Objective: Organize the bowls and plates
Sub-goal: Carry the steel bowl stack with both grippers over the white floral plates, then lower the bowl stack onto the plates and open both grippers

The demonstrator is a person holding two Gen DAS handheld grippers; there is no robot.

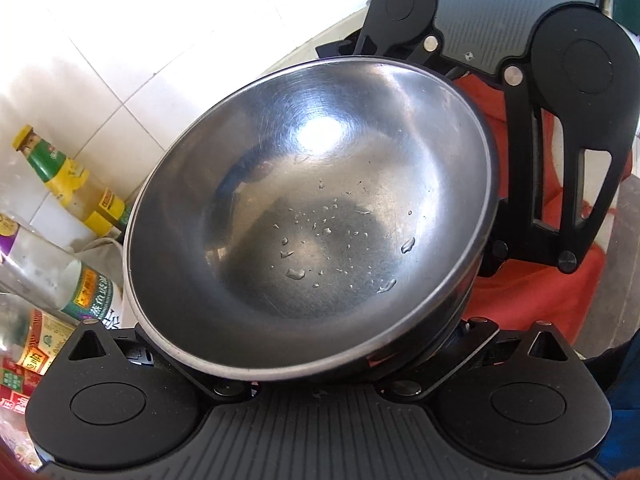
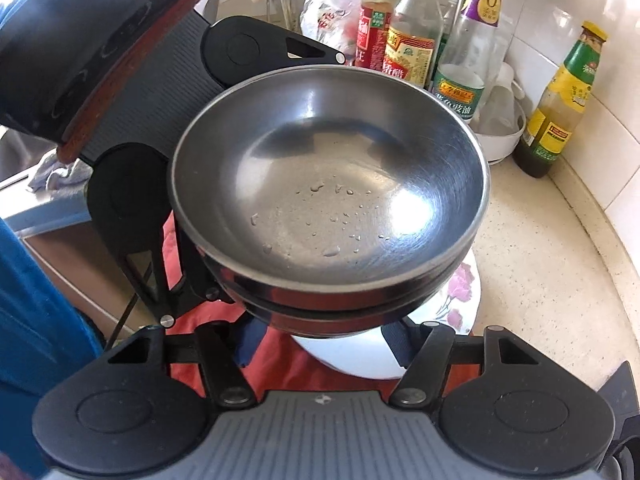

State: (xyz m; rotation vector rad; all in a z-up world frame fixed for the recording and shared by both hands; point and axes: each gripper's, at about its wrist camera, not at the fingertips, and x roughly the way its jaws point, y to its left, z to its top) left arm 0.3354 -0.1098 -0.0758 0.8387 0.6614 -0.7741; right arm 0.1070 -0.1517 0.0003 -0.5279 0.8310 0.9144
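A nested stack of steel bowls (image 2: 328, 184) hangs tilted above a white flowered plate (image 2: 460, 292); water drops lie in the top bowl (image 1: 312, 208). My right gripper (image 2: 322, 340) comes from below, its blue pads (image 2: 248, 344) set against either side of the lowest bowl's base. My left gripper (image 1: 304, 364) has the stack between its fingers from the opposite side, fingertips hidden under the rim. Each view shows the other gripper's black arms beyond the bowls: the right gripper's arm (image 1: 568, 92) and the left gripper's arm (image 2: 132, 208).
Sauce and oil bottles (image 2: 412, 40) crowd the back of the speckled counter (image 2: 540, 300), and a yellow-labelled bottle (image 2: 560, 100) stands by the tiled wall. A red cloth (image 2: 304, 372) lies under the plate. A blue sleeve (image 2: 36, 320) fills the left edge.
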